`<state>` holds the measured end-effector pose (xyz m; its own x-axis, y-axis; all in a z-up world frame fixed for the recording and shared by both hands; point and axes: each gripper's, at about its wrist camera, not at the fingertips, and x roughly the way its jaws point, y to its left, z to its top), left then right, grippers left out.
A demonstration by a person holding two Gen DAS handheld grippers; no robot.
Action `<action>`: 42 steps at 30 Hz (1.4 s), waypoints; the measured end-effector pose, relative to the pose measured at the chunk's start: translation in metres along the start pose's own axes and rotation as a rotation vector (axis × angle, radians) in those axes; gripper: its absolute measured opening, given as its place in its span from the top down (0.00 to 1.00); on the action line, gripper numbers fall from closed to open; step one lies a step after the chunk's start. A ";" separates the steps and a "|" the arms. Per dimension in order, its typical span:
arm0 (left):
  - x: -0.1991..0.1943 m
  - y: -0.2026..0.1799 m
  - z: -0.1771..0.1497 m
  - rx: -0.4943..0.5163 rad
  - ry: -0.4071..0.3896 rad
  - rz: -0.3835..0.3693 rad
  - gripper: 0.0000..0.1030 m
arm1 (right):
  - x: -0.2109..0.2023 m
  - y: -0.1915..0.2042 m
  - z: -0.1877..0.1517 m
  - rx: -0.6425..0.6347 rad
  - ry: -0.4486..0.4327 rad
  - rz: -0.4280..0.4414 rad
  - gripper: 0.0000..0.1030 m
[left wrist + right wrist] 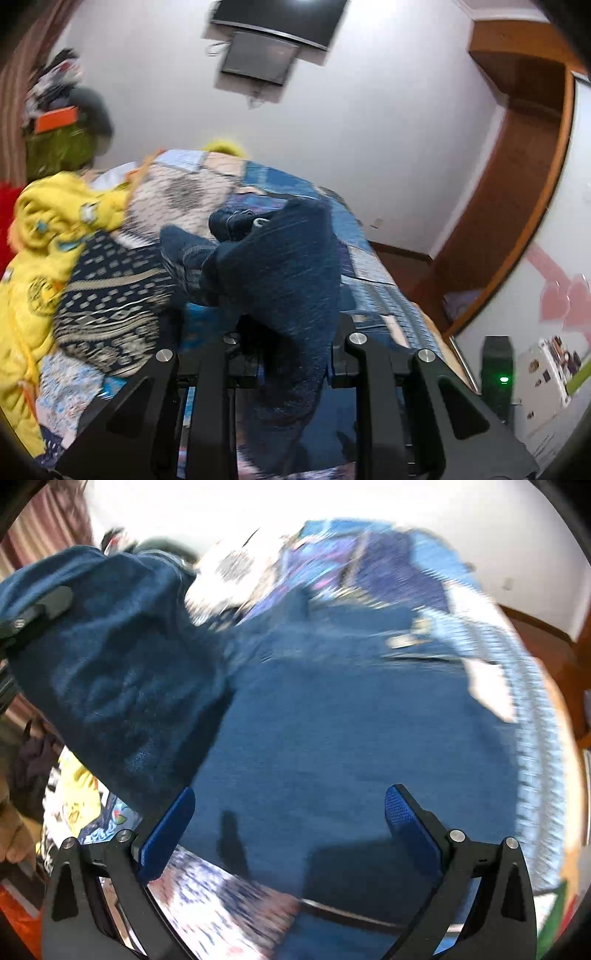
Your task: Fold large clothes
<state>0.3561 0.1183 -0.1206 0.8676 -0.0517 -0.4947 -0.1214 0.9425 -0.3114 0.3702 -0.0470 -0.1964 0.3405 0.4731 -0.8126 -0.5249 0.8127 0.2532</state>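
Observation:
A large dark blue garment point(280, 258) lies on the patchwork bed. My left gripper point(291, 354) is shut on a fold of it and holds that part lifted, the cloth draping down between the fingers. In the right wrist view the same garment point(332, 720) spreads flat over the bed, with its lifted part point(110, 646) hanging at the upper left from the left gripper's fingers point(40, 609). My right gripper point(288, 812) is open and empty just above the flat part, blue pads point(402, 812) wide apart.
A yellow jacket point(48, 251) and a navy patterned garment point(110, 295) lie on the bed's left side. The patchwork bedcover point(373, 284) drops off at the right to a wooden floor. A wardrobe point(517, 166) and wall screens point(266, 48) stand beyond.

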 end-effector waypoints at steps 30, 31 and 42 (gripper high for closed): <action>0.019 -0.149 -0.082 0.356 0.316 -0.155 0.13 | -0.121 -0.137 -0.073 0.345 -0.178 -0.222 0.01; 0.013 -0.137 -0.074 0.358 0.283 -0.106 0.10 | -0.122 -0.131 -0.068 0.323 -0.189 -0.220 0.01; 0.037 -0.048 -0.077 0.323 0.351 0.115 0.09 | -0.066 -0.114 -0.047 0.167 -0.082 -0.294 0.01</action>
<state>0.3573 0.0458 -0.1868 0.6353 0.0029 -0.7723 -0.0028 1.0000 0.0014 0.3707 -0.1872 -0.1966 0.5232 0.2309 -0.8204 -0.2623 0.9595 0.1028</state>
